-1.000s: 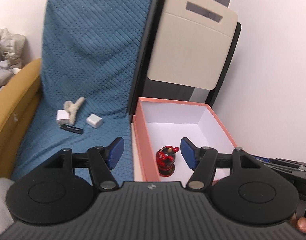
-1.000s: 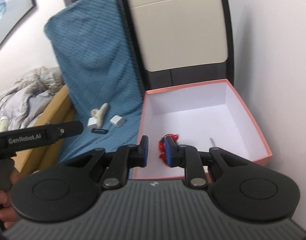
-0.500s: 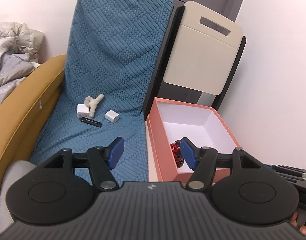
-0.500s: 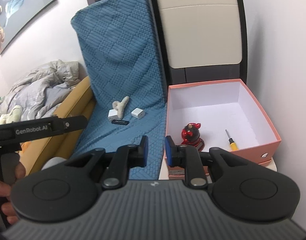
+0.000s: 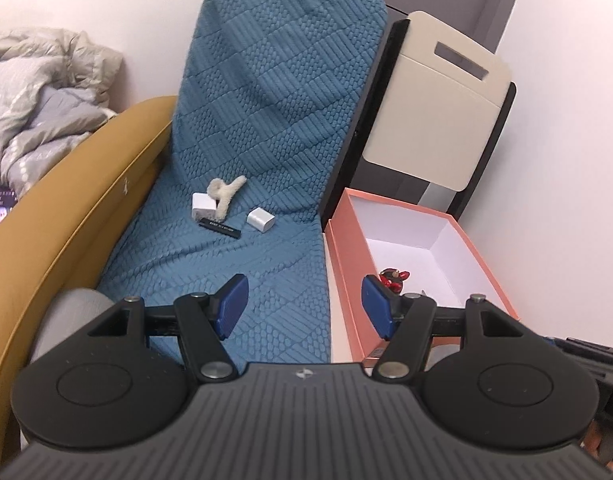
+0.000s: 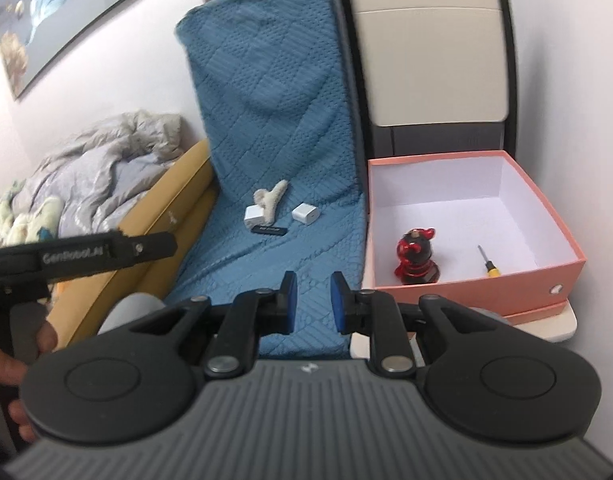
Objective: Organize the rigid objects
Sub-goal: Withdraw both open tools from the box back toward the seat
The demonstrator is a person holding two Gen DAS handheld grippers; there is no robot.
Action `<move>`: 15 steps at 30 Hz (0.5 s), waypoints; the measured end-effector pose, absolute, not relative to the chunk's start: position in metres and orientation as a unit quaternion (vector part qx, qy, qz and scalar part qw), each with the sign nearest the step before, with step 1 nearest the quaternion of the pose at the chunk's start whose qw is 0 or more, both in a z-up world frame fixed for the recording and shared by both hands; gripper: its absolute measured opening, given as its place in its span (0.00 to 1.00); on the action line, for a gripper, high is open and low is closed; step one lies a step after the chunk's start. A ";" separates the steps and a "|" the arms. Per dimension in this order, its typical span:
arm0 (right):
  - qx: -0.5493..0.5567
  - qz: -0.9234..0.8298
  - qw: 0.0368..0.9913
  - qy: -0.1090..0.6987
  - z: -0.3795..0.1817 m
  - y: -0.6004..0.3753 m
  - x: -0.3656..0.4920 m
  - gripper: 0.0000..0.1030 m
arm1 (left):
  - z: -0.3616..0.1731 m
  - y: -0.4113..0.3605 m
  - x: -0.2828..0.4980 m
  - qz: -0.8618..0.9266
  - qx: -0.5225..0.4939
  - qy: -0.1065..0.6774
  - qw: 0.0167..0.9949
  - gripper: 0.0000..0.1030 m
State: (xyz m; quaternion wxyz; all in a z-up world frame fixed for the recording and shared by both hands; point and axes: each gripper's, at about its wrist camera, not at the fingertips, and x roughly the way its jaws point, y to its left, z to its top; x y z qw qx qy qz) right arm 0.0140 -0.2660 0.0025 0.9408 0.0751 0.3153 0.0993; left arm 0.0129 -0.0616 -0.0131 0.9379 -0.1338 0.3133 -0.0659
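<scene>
A pink box (image 5: 338, 248) (image 6: 562, 268) stands on a small side table, right of the blue-covered seat (image 5: 266, 120). Inside it stand a red figurine (image 5: 392, 278) (image 6: 416, 256) and a small yellow-handled screwdriver (image 6: 488, 266). On the seat lie two white adapters (image 5: 203, 207) (image 5: 260, 219), a black stick (image 5: 220, 227) and a beige hair claw (image 5: 226, 196). My left gripper (image 5: 304, 300) hangs open and empty over the seam between seat and box. Nearer the seat's front, my right gripper (image 6: 311, 300) is shut with nothing in it.
A beige folded panel (image 6: 430, 60) leans behind the box. A mustard-coloured armrest (image 5: 78, 200) borders the seat on the left, with grey bedding (image 6: 98, 168) beyond it. A white wall closes the right side. A hand (image 6: 10, 368) holds the left tool's handle.
Both grippers have drawn back from the box, so the seat, armrest and bedding now show more fully. Neither gripper's jaws have changed. The objects lie where they were.
</scene>
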 end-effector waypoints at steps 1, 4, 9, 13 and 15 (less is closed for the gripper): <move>0.069 0.102 0.941 0.315 0.002 -0.263 0.013 0.21 | -0.014 -0.060 0.011 -0.064 -0.136 0.313 0.938 0.66; 0.066 0.112 0.939 0.318 0.001 -0.257 0.012 0.21 | -0.016 -0.057 0.009 -0.061 -0.138 0.315 0.937 0.66; 0.068 0.111 0.938 0.322 -0.004 -0.254 0.014 0.21 | -0.019 -0.054 0.012 -0.057 -0.136 0.315 0.938 0.66; 0.070 0.108 0.937 0.326 -0.008 -0.253 0.019 0.21 | -0.022 -0.049 0.021 -0.052 -0.138 0.317 0.937 0.66; 0.068 0.107 0.938 0.322 -0.009 -0.253 0.024 0.21 | -0.025 -0.047 0.029 -0.050 -0.136 0.318 0.937 0.66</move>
